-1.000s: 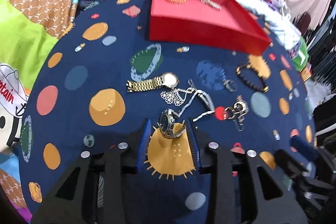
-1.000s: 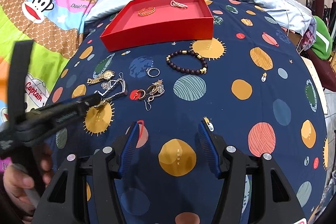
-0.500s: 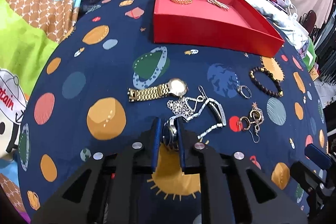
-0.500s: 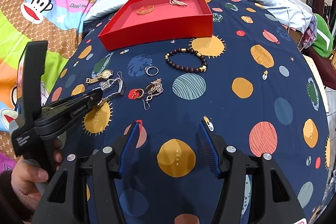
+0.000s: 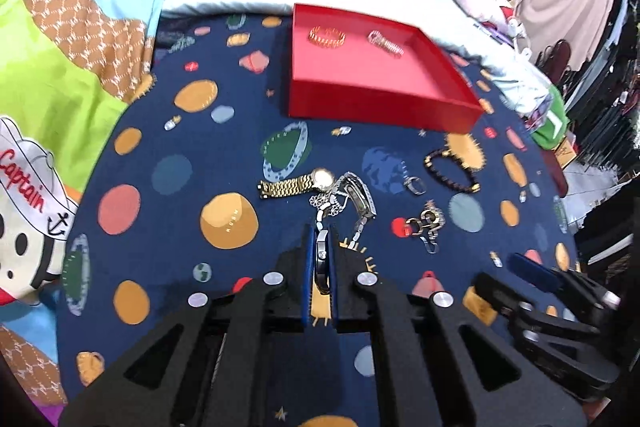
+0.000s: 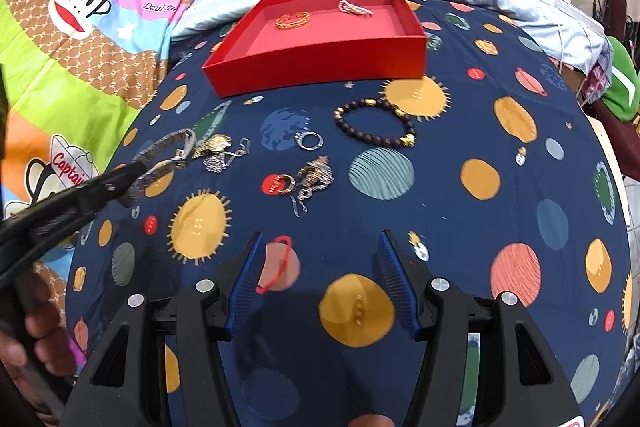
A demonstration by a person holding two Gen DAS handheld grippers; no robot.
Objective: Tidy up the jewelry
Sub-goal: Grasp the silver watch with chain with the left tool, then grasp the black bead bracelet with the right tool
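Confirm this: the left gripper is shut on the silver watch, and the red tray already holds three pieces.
Not three. The right wrist view shows two pieces in the red tray: a gold bracelet and a silver one. The left gripper is indeed shut on the silver watch.

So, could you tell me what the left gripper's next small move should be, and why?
Probably carry the silver watch forward and over the red tray. The left gripper is shut on its case, its band looks raised off the cloth, and the tray already holds two pieces.
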